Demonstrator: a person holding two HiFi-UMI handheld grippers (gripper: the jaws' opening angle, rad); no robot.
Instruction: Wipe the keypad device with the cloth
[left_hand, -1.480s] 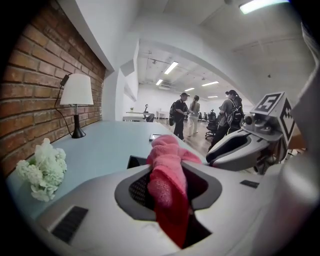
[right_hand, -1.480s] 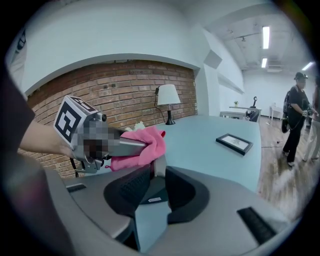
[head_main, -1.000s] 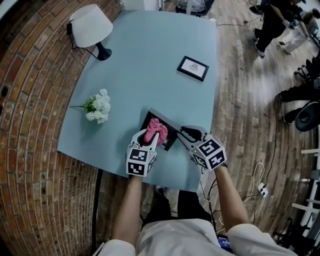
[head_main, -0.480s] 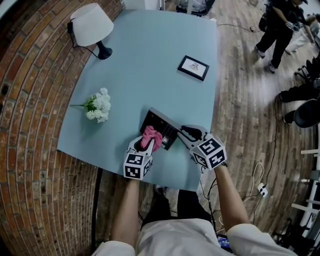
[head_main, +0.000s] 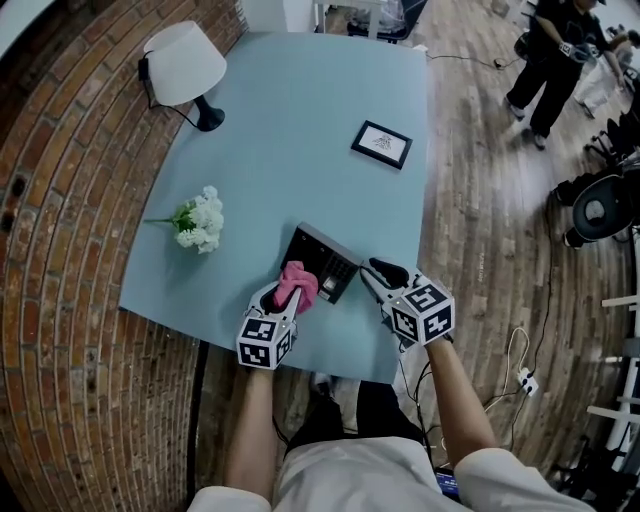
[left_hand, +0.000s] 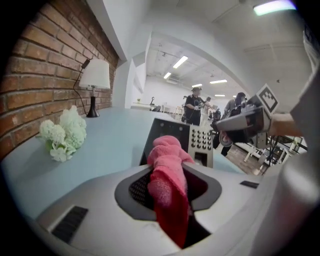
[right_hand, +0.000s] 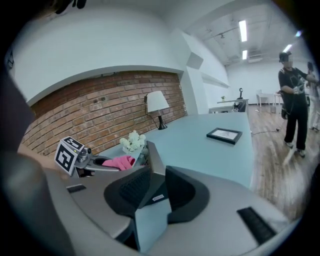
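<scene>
– Holding anything, is the left tool?
– Yes. Its two jaws are pinched on the pink cloth. The cloth sticks out the front in a soft bunch.
– Where is the cloth in the head view?
– Just below the middle of the frame, at the near left corner of the keypad device.
– And where is the keypad device?
– It lies on the blue table, near the table's bottom edge, turned a bit crooked. It has a dark part on the left and rows of small keys on the right.
– What about the right tool?
– Its jaws are narrow and squeeze the right edge of the keypad device. The thin edge sits right between the two dark pads.
– How are the arms?
– Both bare arms come up from the bottom of the frame. The left arm goes almost straight up. The right arm leans in from the lower right, and its tool points up and left.
– What else is on the table?
– White flowers at the left, well apart from the keypad device. A lamp with a white shade is at the upper left. A small picture frame lies flat above the middle.
– And off the table?
– A person in dark clothes stands at the upper right.
</scene>
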